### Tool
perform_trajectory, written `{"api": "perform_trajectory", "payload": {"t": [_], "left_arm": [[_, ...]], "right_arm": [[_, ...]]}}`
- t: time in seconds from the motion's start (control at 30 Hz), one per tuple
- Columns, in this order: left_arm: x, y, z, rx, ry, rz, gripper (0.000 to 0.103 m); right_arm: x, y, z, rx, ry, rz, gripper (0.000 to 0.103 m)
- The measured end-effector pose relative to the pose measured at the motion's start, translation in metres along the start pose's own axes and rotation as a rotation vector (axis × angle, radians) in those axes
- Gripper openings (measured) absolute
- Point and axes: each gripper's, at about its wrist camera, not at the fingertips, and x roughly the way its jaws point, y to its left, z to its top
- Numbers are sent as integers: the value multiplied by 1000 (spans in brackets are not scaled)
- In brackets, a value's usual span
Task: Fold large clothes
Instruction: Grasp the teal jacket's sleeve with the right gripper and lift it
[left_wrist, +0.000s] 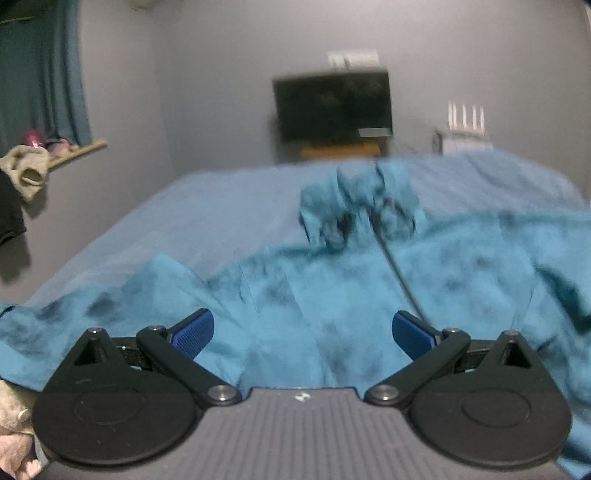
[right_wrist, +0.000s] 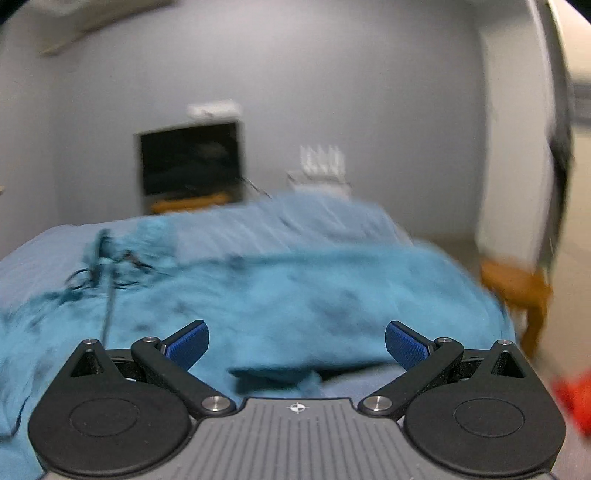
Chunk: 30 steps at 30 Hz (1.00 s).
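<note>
One crumpled teal garment of soft, dark-mottled fabric (left_wrist: 332, 288) lies spread on the pale blue bed (left_wrist: 207, 210) below two grippers — left gripper (left_wrist: 303, 332) and right gripper (right_wrist: 297, 341) — jaws wide apart, gripping nothing.

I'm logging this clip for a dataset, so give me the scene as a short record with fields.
setting: bedroom, motion-blurred
surface: bed with light blue sheet
garment: teal garment spread out, rumpled, unfolded
left hand-held gripper: open, over the garment, holding nothing
right hand-held gripper: open, over the garment's near edge, holding nothing
background: dark screen by the far wall
fold progress: not yet started
</note>
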Motion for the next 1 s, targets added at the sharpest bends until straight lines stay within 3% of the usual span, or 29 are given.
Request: {"api": "perform_trajectory", "payload": {"t": [0.07, 0.2, 0.27, 0.37, 0.47, 0.63, 0.9, 1.0], "left_arm": [[30, -6, -24, 5, 115, -30, 103], [60, -19, -71, 34, 208, -75, 103], [73, -21, -87, 2, 225, -121, 103], [85, -24, -100, 32, 273, -145, 103], [94, -19, -106, 32, 325, -139, 103], [111, -13, -110, 3, 398, -142, 103], [118, -13, -110, -16, 395, -160, 103], [120, -13, -109, -21, 396, -164, 103]], "right_arm": [[19, -38, -2, 177, 53, 15, 103], [50, -105, -18, 479, 112, -29, 97], [65, -123, -28, 558, 122, -61, 84], [89, -142, -41, 668, 146, -91, 69], [105, -159, -58, 824, 170, -86, 63], [124, -168, -69, 888, 100, -128, 45], [168, -217, -67, 1001, -25, -190, 44], [169, -235, -63, 1075, -80, -190, 12]]}}
